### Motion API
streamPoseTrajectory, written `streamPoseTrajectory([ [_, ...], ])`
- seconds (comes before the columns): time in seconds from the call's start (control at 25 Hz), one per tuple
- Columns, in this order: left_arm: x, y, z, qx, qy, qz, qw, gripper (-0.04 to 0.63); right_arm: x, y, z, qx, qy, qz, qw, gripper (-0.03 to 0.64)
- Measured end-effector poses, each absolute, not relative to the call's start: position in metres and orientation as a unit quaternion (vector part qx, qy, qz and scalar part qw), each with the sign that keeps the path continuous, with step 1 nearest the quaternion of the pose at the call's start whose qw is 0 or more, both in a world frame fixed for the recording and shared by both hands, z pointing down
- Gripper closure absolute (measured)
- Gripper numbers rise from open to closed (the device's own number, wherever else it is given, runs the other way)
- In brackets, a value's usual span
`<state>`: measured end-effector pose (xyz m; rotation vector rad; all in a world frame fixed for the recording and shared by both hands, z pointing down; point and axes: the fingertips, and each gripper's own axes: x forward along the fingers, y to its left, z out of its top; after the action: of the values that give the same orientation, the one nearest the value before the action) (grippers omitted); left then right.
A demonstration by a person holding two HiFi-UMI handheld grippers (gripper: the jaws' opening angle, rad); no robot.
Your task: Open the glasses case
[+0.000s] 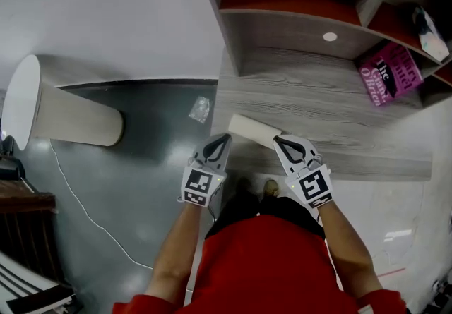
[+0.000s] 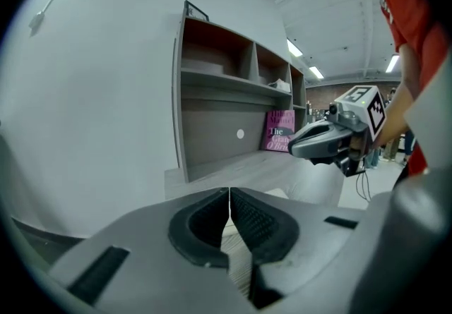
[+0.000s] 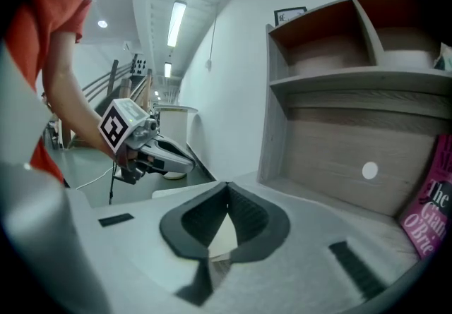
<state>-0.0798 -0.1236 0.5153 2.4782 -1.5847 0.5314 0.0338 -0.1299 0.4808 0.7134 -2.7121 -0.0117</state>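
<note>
**Glasses case** (image 1: 253, 129): pale, rounded oblong lying flat on the wooden tabletop (image 1: 318, 97), near its front edge, at the centre of the head view. No gap shows along it, so it looks closed.

**Left gripper** (image 1: 226, 138): just left of the case, tip close to its left end; contact cannot be told. Fingers pressed together, nothing between them.

**Right gripper** (image 1: 277, 140): at the case's right end, tip at or over its edge. Fingers pressed together, empty.

**Shelf unit** (image 1: 282, 2): grey wood with red back panels, upper right of the frame; a pink book (image 1: 390, 73) leans at its right side.

**Floor items**: a small clear packet (image 1: 200, 109) left of the tabletop and a thin white cable (image 1: 78, 200) at lower left.

**Task status**: at the approach stage, by my judgement. Both grippers flank the case but neither holds it. Left to do: steady the base, catch the lid edge and lift it.
</note>
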Motion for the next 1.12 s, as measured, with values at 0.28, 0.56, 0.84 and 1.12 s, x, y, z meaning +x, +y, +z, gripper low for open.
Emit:
streamPoseTrajectory([
  [0.28, -0.089, -0.136, 0.553, 0.819, -0.517, 0.215, 0.125, 0.584, 0.025, -0.142, 0.506, 0.248, -0.947, 0.002, 0.204, 0.584],
  [0.56, -0.092, -0.139, 0.579, 0.829, -0.476, 0.253, 0.15, 0.573, 0.026, -0.147, 0.532, 0.244, -0.935, 0.009, 0.256, 0.49],
  [0.84, -0.093, -0.143, 0.597, 0.834, -0.441, 0.282, 0.171, 0.456, 0.024, -0.138, 0.561, 0.212, -0.92, 0.001, 0.331, 0.362],
  [1.12, -0.095, -0.148, 0.612, 0.83, -0.416, 0.313, 0.199, 0.457, 0.025, -0.134, 0.59, 0.184, -0.902, -0.009, 0.39, 0.287],
])
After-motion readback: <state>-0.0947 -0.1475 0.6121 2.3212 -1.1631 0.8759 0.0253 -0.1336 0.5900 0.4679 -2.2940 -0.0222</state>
